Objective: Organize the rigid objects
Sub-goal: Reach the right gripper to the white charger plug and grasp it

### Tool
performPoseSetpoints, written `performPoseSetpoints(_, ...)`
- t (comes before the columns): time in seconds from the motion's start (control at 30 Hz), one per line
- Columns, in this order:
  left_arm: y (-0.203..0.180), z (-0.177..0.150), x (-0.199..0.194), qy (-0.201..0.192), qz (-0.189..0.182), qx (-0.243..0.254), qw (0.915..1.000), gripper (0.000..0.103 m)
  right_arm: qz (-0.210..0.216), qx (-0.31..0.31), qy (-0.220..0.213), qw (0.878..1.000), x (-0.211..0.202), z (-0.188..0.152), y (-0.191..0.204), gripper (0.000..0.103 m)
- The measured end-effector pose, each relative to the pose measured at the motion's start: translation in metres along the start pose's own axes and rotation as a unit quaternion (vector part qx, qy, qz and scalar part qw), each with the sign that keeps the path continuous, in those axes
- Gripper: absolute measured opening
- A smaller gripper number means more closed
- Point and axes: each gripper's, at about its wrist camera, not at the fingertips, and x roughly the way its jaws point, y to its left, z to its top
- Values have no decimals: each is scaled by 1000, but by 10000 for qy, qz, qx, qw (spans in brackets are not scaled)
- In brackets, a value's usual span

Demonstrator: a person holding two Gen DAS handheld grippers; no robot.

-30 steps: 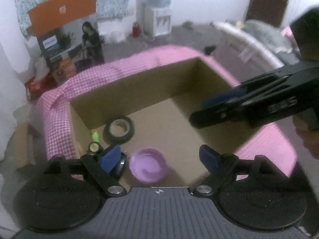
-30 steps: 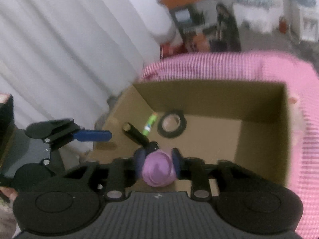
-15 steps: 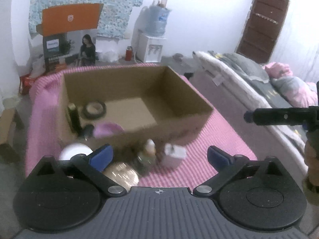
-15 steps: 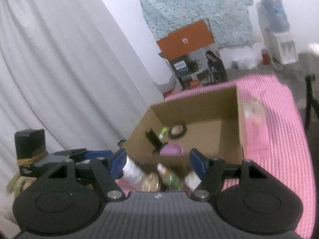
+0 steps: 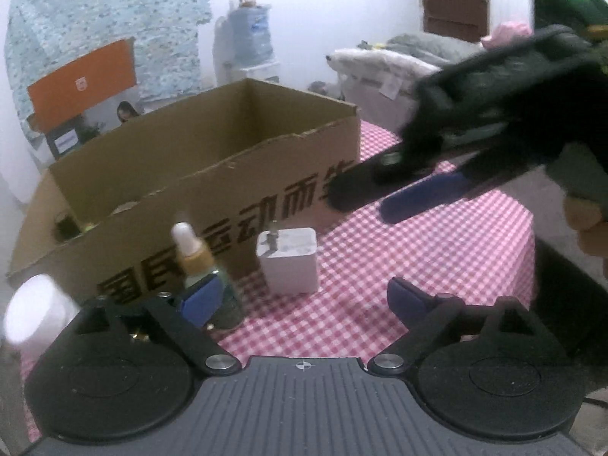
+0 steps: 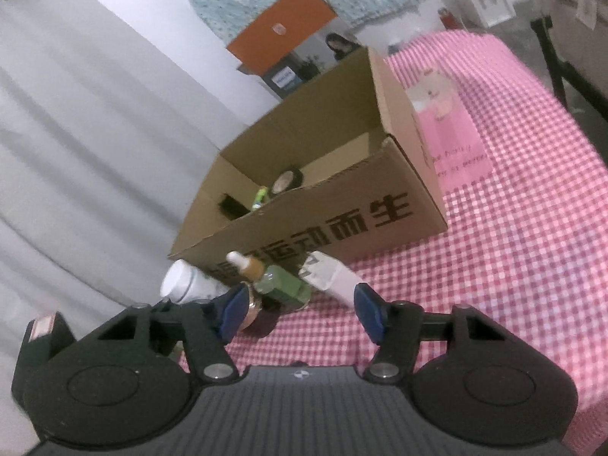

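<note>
A cardboard box (image 5: 235,174) (image 6: 342,205) stands on the pink checked cloth (image 5: 418,258). In it are a tape roll (image 6: 287,182), a green stick (image 6: 260,197) and a black item (image 6: 230,205). Before its front wall stand a green dropper bottle (image 5: 197,266) (image 6: 281,285), a white charger (image 5: 288,262) (image 6: 332,277) and a white bottle (image 5: 34,311) (image 6: 186,283). My left gripper (image 5: 304,300) is low over the cloth facing the charger, its jaws closing on nothing. My right gripper (image 6: 302,311) (image 5: 399,193) points at the dropper bottle, jaws closing, nothing pressed between them.
A gold-rimmed round item (image 6: 254,315) lies by my right gripper's left finger. A pink card (image 6: 448,129) lies on the cloth right of the box. A white curtain (image 6: 76,152) hangs close on the left. A bed (image 5: 380,60) stands beyond the table.
Both grippers drew back out of the box and sank to the cloth in front of it. The right gripper let go of the purple lid, which stayed in the box.
</note>
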Motion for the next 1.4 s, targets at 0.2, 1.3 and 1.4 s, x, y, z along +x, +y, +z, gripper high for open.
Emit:
performPoseSetpoints(0.2,-4,0,25,156,73,45,9998,80,-77,175,203,9996,27,11,-15,54)
performPoseSetpoints(1.3,-18,8,43,366,-196,-136,9990,64,-92,423,448,9981,27,11,-46,29)
performPoseSetpoints(1.4,-20,10,50,441,-194,-91,9988,64,-132,446,462,9978,29,10,-47,31)
